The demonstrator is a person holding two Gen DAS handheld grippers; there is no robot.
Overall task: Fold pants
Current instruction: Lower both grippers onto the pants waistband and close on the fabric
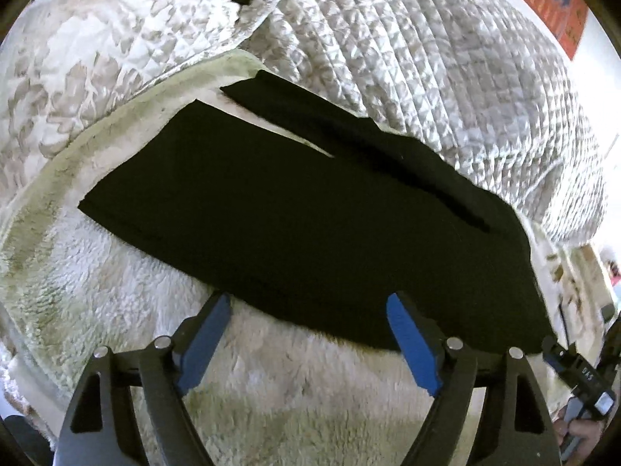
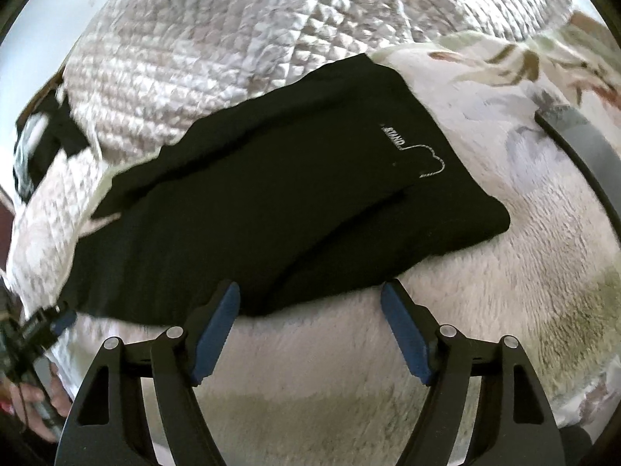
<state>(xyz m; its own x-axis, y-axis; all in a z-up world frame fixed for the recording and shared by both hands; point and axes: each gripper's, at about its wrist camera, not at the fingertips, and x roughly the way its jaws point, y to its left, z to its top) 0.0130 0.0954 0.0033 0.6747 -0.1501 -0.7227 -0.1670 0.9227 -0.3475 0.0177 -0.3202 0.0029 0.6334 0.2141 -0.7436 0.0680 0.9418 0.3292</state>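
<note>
With the black fabric pants (image 1: pixel 295 209) spread flat on the white fleece blanket (image 1: pixel 248 396), both the left gripper (image 1: pixel 310 330) and right gripper (image 2: pixel 310 322), jaws wide and empty, should pinch the near edge evenly.

Home bedroom, bed under a quilted bedspread (image 1: pixel 446 77), fleecy blanket (image 2: pixel 504 272), floral bedding (image 2: pixel 551 58)

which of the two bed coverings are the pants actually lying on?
The black pants lie on the fluffy white fleece blanket, not the grey-and-white quilted bedspread, which sits beyond their far edge.
</note>
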